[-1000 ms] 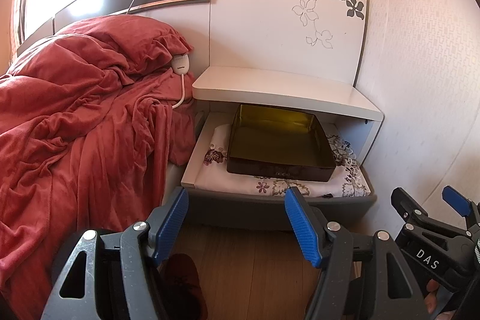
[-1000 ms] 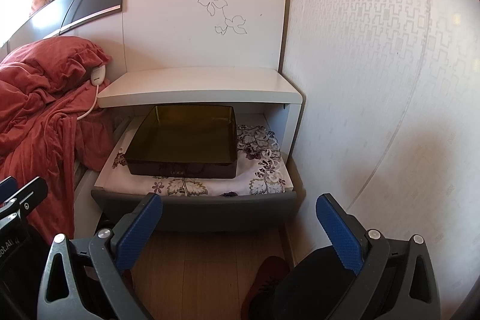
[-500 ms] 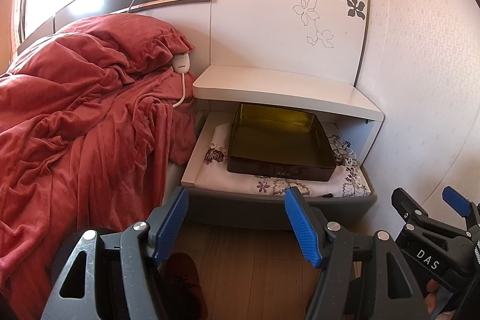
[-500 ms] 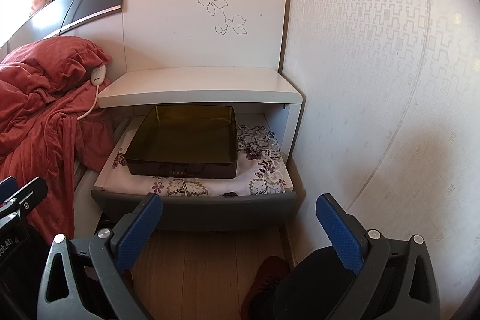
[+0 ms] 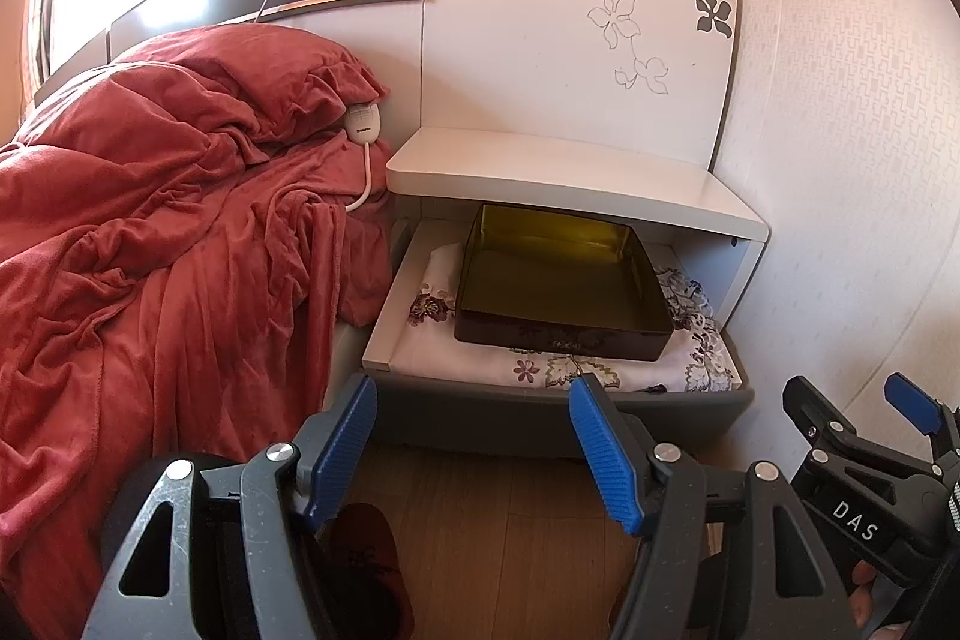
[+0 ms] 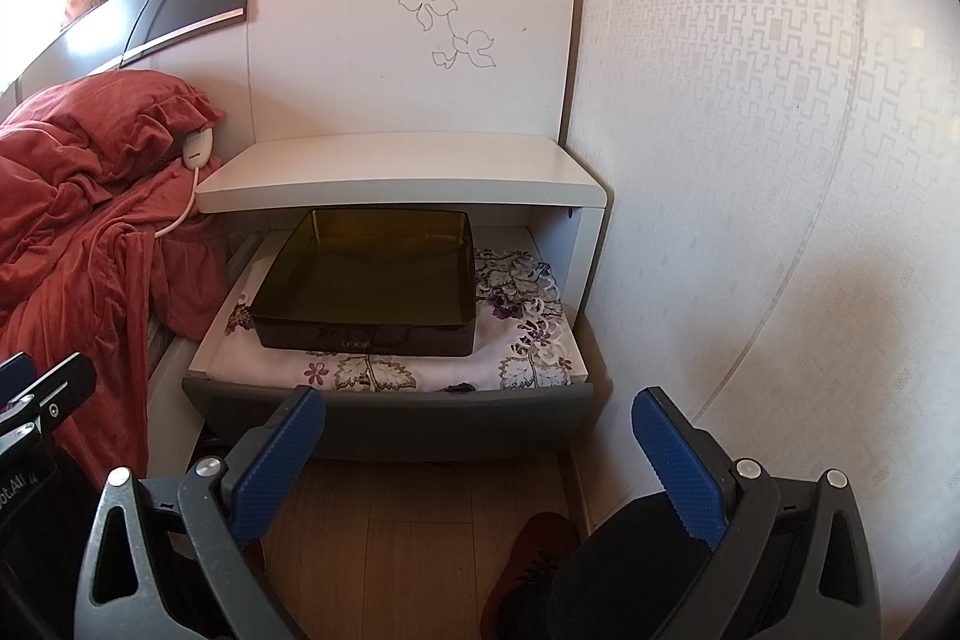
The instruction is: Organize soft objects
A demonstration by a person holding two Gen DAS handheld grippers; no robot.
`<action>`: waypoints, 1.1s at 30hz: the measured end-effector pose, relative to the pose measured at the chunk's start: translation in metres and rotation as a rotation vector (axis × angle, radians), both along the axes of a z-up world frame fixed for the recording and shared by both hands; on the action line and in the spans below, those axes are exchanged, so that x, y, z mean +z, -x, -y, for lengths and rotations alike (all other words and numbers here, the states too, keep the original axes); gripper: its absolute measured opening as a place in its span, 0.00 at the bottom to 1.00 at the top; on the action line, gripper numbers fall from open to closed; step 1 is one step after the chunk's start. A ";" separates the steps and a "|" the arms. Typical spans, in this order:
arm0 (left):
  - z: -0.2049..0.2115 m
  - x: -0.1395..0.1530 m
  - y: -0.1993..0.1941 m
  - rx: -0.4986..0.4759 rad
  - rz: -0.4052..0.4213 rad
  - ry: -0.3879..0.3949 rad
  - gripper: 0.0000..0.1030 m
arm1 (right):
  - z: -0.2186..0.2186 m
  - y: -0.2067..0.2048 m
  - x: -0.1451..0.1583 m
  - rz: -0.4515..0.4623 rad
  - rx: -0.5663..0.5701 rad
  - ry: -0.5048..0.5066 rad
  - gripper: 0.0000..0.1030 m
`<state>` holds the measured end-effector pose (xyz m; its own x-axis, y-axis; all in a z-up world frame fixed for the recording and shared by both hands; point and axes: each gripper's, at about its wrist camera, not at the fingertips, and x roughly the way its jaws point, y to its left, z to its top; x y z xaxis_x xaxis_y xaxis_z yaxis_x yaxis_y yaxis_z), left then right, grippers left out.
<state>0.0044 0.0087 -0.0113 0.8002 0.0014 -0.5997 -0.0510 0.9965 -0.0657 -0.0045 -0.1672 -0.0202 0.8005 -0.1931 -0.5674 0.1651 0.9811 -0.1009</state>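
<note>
Both jaws spread, nothing between: left gripper (image 5: pixel 474 451), right gripper (image 6: pixel 480 451). Ahead of them: open grey drawer (image 6: pixel 390 415), dark square tin tray (image 6: pixel 366 280) on floral cloth (image 6: pixel 522 334); bare wood floor (image 6: pixel 420 508) beneath.

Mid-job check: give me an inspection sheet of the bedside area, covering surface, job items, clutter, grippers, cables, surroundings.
Surface: nightstand top bare; drawer below it pulled open.
Job's things: floral cloth lies folded in the drawer; red blanket rumpled on the bed, spilling over its edge; red pillow at the headboard.
Clutter: empty dark tray sits on the cloth.
Grippers: left gripper open, empty; right gripper open, empty; both short of the drawer.
Cables: white cord with a controller rests on the blanket beside the pillow.
Surroundings: patterned wall right; wood floor; red shoe below.
</note>
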 end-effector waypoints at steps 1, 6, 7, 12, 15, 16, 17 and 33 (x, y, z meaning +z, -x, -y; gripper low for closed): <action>0.000 0.000 0.000 0.000 -0.001 0.000 0.66 | 0.000 0.000 0.000 0.000 0.000 0.001 1.00; 0.001 -0.002 0.000 0.001 -0.005 -0.001 0.66 | 0.000 -0.001 -0.001 -0.003 0.002 0.000 1.00; 0.001 -0.002 0.000 0.001 -0.006 0.000 0.66 | 0.000 -0.001 -0.001 -0.003 0.002 0.000 1.00; 0.002 -0.002 -0.001 0.004 -0.012 0.000 0.66 | 0.000 -0.001 -0.003 -0.008 0.007 -0.001 1.00; 0.003 -0.002 -0.001 0.005 -0.015 0.001 0.66 | 0.000 -0.001 -0.004 -0.010 0.009 -0.001 1.00; 0.003 -0.002 -0.001 0.005 -0.016 0.001 0.66 | 0.001 -0.001 -0.004 -0.011 0.011 -0.002 1.00; 0.003 -0.002 -0.001 0.006 -0.017 0.002 0.66 | 0.001 -0.001 -0.004 -0.012 0.012 -0.002 1.00; -0.008 -0.025 -0.026 -0.094 -0.119 0.129 0.66 | 0.008 -0.037 -0.033 -0.152 0.178 -0.088 1.00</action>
